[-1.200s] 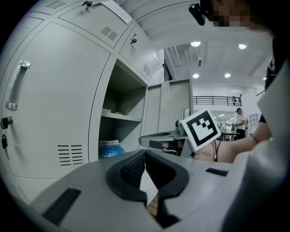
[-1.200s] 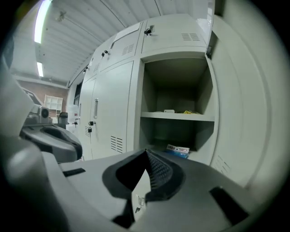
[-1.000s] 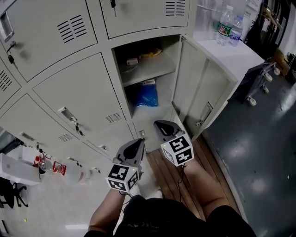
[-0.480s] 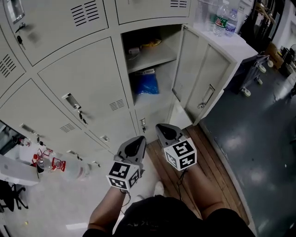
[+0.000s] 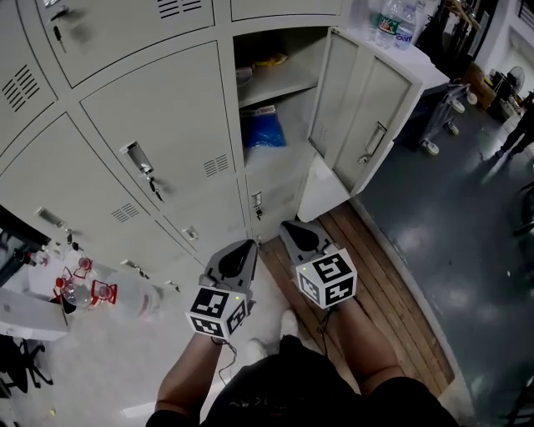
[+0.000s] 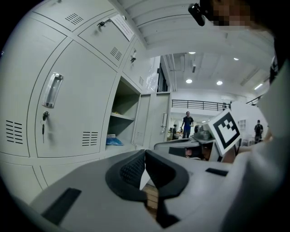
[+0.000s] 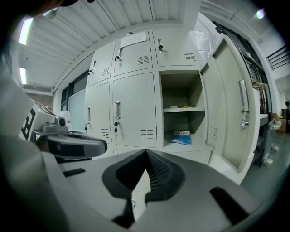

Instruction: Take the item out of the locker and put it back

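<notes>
A grey locker (image 5: 284, 108) stands with its door (image 5: 367, 108) swung out to the right. On its lower floor lies a blue packet (image 5: 263, 129) (image 7: 182, 138) (image 6: 113, 141). A yellow item (image 5: 271, 60) and a pale dish sit on the upper shelf (image 5: 279, 83). My left gripper (image 5: 244, 252) (image 6: 145, 156) and right gripper (image 5: 292, 231) (image 7: 146, 156) hang side by side low in front of the locker, well short of it. Both are shut, with nothing between the jaws.
Closed locker doors (image 5: 158, 142) fill the wall to the left. Plastic bottles (image 5: 392, 21) stand on a white top beyond the open door. A wooden strip (image 5: 375, 283) runs along the floor. Bottles and red items (image 5: 92, 292) lie at the lower left. People stand far down the hall (image 6: 186, 124).
The view has drawn back from the locker, which now sits higher and smaller in the head view. Both grippers have sunk slightly lower and stay shut and empty.
</notes>
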Available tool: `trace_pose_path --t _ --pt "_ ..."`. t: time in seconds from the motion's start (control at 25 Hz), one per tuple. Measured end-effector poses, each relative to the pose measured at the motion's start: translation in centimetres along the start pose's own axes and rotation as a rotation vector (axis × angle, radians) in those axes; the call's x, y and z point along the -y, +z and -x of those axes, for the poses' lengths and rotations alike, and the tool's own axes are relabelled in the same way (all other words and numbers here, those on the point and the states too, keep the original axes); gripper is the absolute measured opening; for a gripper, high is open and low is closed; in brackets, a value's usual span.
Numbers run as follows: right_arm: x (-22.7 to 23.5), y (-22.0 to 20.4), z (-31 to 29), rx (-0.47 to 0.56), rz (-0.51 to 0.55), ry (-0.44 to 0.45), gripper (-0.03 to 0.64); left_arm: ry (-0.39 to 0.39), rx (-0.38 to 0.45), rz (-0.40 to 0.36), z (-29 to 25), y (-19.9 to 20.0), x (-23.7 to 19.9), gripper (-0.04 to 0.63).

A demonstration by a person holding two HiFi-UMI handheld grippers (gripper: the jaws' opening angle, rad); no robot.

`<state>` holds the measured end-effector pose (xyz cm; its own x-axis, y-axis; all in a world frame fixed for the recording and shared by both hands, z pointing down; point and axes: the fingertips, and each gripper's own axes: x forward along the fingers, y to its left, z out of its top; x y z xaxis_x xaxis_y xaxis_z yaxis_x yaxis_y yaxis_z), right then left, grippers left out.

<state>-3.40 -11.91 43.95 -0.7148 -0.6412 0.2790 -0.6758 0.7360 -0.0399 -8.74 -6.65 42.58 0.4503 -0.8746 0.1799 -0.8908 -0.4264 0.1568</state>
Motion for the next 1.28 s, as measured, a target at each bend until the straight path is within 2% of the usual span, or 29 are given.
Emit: trace_pose_path --t 0.6,1.28 --pt "-4.0 -0.3 4.9 0.019 0.002 -0.059 0.000 -0.058 0.020 0.005 4.3 -0.6 2.3 0.006" --pt "-6.4 0.4 5.0 0.035 0.012 -0.054 0.000 -0.064 0.022 0.001 6.3 -0.8 1.9 0.006"
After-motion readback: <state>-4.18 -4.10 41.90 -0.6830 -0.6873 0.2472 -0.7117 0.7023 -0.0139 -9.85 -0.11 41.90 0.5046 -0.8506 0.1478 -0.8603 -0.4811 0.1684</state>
